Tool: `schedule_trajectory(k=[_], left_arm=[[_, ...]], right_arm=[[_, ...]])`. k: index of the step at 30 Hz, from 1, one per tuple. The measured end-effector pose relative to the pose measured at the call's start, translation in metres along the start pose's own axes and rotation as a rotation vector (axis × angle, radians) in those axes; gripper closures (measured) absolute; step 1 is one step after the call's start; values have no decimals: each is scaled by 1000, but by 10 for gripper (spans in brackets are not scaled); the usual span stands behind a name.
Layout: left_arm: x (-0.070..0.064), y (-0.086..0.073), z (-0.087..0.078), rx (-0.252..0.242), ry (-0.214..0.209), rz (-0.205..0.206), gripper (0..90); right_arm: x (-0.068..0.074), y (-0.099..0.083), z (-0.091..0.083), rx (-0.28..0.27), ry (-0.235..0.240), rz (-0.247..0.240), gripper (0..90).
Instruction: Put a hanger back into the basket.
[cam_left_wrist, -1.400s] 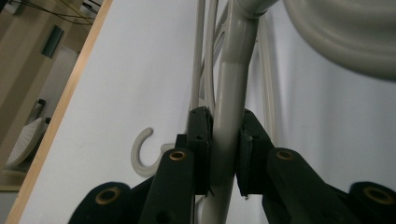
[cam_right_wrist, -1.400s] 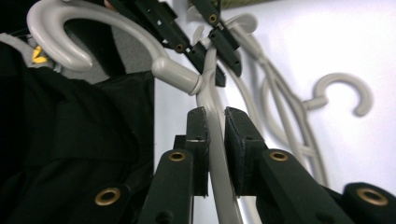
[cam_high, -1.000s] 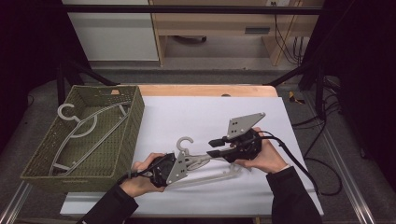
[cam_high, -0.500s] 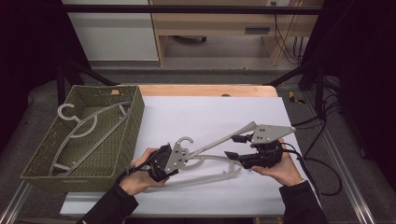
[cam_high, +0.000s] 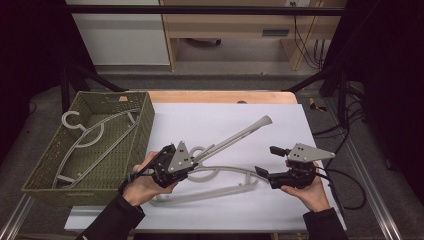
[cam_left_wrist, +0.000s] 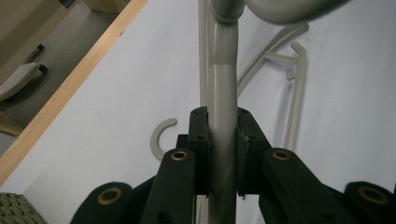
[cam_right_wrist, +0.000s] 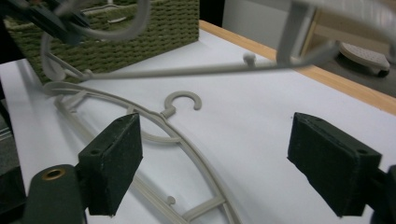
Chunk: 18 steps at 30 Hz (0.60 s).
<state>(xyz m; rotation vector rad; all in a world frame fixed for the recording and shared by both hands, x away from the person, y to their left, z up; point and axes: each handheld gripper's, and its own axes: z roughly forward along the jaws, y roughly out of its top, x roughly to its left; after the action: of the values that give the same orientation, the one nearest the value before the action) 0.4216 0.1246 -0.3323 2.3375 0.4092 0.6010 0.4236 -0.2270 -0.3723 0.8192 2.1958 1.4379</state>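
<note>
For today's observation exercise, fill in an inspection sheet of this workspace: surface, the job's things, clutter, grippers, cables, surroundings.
Surface: white table top with a wooden far edge.
Job's things: one grey hanger, lifted, slanting up off the table; a second hanger, flat, lying on the white top; a third hanger, stored, inside the green woven basket at the left.
Clutter: nothing seen.
Grippers: left gripper shut on the lifted hanger's bar; right gripper open, above the flat hanger, touching nothing.
Cables: black cable trails from the right gripper off the table's right edge.
Surroundings: dark frame, wooden furniture behind.
</note>
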Motion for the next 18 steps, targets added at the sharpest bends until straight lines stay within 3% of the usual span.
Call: schedule_trajectory(k=[8, 18], left_arm=[[9, 8, -18, -18, 5, -26, 794], [25, 23, -50, -38, 24, -42, 794]], right_arm=[[-3, -14, 3, 24, -49, 44, 94], [-6, -27, 1, 45, -69, 76, 82]])
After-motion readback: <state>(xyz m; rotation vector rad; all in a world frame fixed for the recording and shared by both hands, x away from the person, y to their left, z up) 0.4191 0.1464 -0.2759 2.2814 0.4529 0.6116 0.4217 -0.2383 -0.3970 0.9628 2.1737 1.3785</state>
